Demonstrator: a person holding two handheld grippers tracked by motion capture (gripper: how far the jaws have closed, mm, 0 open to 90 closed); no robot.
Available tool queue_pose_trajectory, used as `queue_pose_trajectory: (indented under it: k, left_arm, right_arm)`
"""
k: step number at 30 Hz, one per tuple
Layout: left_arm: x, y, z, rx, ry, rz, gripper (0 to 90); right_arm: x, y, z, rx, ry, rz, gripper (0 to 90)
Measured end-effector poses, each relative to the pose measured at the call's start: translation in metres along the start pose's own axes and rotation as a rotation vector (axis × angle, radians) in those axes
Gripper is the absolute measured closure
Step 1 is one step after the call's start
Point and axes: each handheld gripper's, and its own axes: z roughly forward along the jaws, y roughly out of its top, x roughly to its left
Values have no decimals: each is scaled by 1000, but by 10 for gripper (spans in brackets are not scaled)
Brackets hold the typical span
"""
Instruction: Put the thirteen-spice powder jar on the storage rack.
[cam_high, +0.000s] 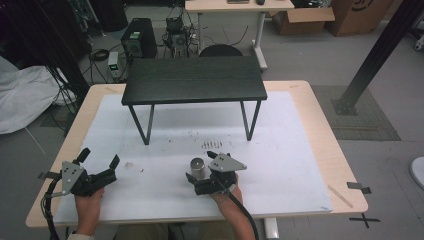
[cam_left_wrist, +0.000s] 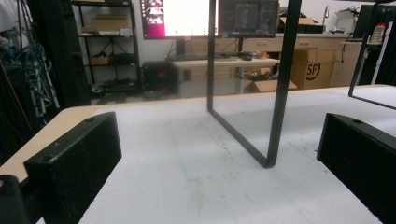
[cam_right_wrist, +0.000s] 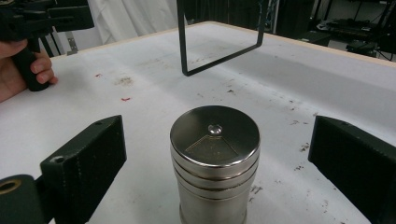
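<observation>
Brushed steel sits between your right gripper's (cam_right_wrist: 215, 163) spread jaws: a squat cylindrical metal canister (cam_right_wrist: 215, 158) with ringed grooves below its rim and a flat lid bearing a faint triangular mark and a small round stud. It stands upright on the white table cover (cam_right_wrist: 140, 88), and neither matte black jaw block touches it; each stands clear to one side. In the high view the same canister (cam_high: 198, 168) stands just at that gripper's (cam_high: 199, 167) tips. Ahead of those jaws the cover is scuffed, with dark specks and small red flecks, and farther on rises one thin, square-cornered black metal leg frame (cam_right_wrist: 219, 39).

Your left gripper (cam_left_wrist: 219, 158) also has its jaws wide apart, holding nothing, with bare, lightly stained cover between them. Beyond them stands another flat black bar leg loop (cam_left_wrist: 247, 93). Both legs carry the small dark wood-grained tabletop (cam_high: 194, 79), seen from above, standing on the pale wooden table (cam_high: 320, 125).
</observation>
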Motion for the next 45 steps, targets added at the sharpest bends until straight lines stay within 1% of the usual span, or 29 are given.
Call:
queue_pose_trajectory:
  k: [8,10,14,18,20,21,22,24,25,31,33,35,36,39,40,42,45]
  left_arm:
    - [0,0,0,0,0,0,3]
    - [0,0,0,0,0,0,2]
    - [0,0,0,-1,0,1,2]
    - [0,0,0,0,0,2,2]
    - [0,0,0,0,1,2,3]
    - [0,0,0,0,1,2,2]
    - [0,0,0,0,1,2,2]
    - [0,0,0,0,1,2,3]
    - [0,0,0,0,1,2,2]
    - [0,0,0,1,0,2,3]
    - [0,0,0,1,0,2,3]
    - [0,0,0,1,1,2,3]
    - [0,0,0,1,0,2,3]
    - [0,0,0,1,1,2,3]
    - [0,0,0,2,1,2,3]
    - [0,0,0,1,0,2,3]
    - [0,0,0,1,0,2,3]
  right_arm:
    - [0,-6,4,6,-8,4,59]
    - [-1,-8,4,3,-11,12,60]
    - [-1,-9,4,1,-12,11,71]
    - [0,-9,4,4,4,-1,125]
    - [0,-9,4,6,7,-4,135]
    - [0,-9,4,7,14,-8,171]
    - [0,-9,4,8,18,-9,184]
    - [0,-9,5,10,19,-8,192]
    - [0,-8,5,15,24,-10,230]
    - [-2,-8,5,11,25,10,289]
    - [-3,-9,4,8,32,13,320]
    - [-3,-9,4,7,35,13,328]
    - [-2,-9,4,7,43,10,364]
    - [-2,-9,4,8,46,7,387]
    - [-3,-9,5,12,47,9,429]
    - [-3,-9,4,11,48,15,470]
    - [-4,-9,4,4,49,24,484]
